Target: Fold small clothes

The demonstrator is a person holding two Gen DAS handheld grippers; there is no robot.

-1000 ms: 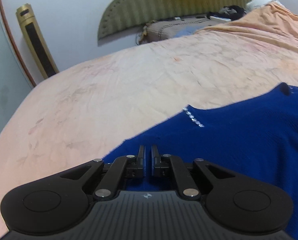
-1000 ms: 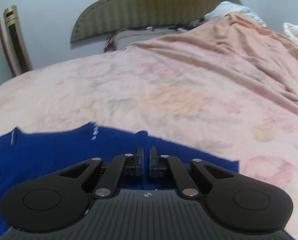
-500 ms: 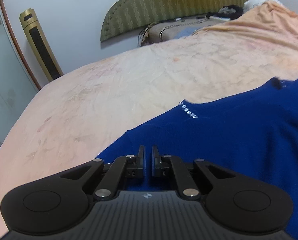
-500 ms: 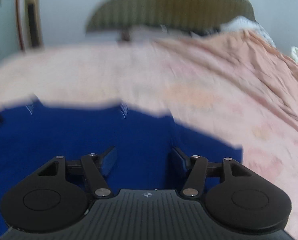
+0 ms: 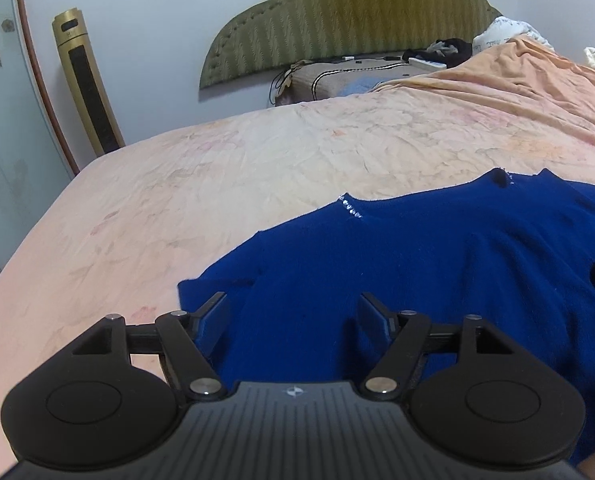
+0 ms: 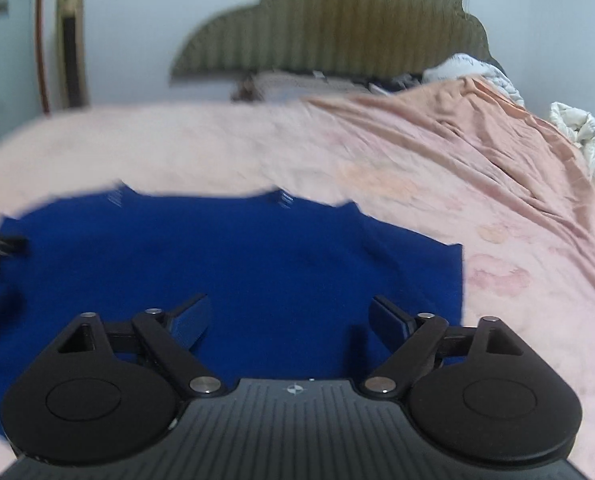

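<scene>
Black gripper (image 5: 293, 314) — ribbed housing, silver screws

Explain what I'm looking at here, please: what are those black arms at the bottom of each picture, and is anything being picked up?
There is no robot here. A person holds a pair of hand-held tongs in each hand, and a wide-angle camera on each looks forward along its two fingers. One picture comes from the left tongs, the other from the right tongs; the black arms are their fingers.

Both look over a bed with a pink sheet, toward a green padded headboard. A blue knitted top lies spread flat on the sheet, with a short row of sparkly stones near its far edge.

Nothing is held. Both tongs have just been opening; their jaws stand wide apart above the top, with nothing pinched between them. The right picture is blurred.
</scene>
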